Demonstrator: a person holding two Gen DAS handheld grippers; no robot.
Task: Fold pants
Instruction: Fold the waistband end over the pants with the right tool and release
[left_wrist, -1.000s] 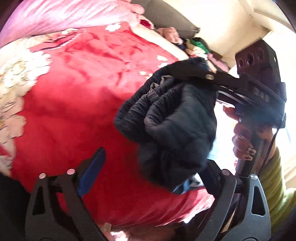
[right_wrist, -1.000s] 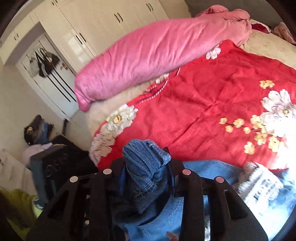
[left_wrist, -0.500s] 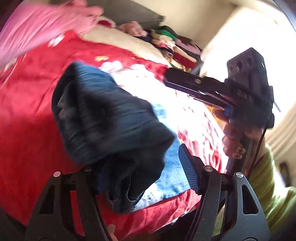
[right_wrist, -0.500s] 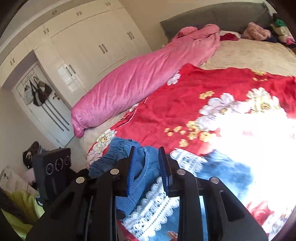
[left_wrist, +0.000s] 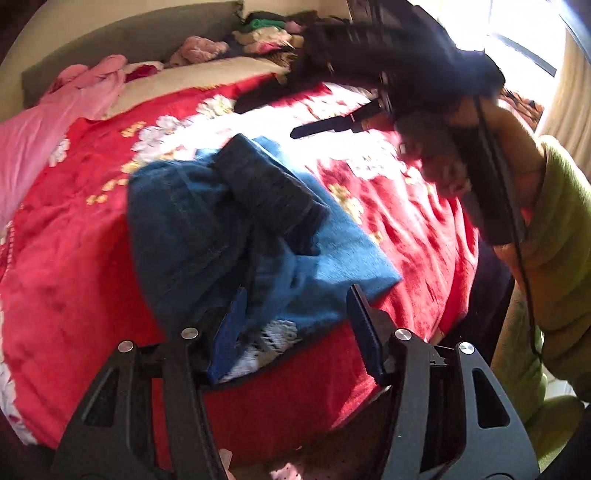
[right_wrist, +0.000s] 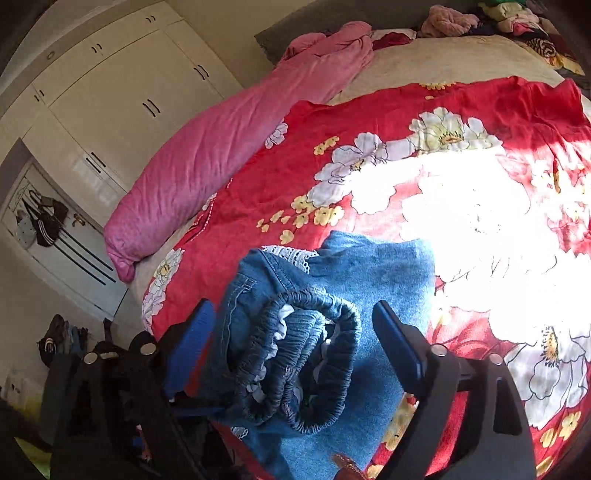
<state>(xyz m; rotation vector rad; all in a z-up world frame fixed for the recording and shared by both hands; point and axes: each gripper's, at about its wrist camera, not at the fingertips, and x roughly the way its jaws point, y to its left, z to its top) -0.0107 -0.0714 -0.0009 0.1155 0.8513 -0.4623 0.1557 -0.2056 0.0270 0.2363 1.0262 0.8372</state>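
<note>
The pants (left_wrist: 236, 229) lie bunched near the front edge of the bed (left_wrist: 74, 258), waistband (right_wrist: 295, 354) curled on top, so the step in hand looks like laying them out before any fold. Both the left gripper (left_wrist: 295, 332) and the right gripper (right_wrist: 291, 347) hang over the denim with fingers (left_wrist: 229, 332) spread apart and gripping nothing; the next move probably calls for pinching the waistband and pulling it flat. The pant legs are buried under the heap, the right gripper is blurred in the left view, and glare washes out the bedspread beyond.
</note>
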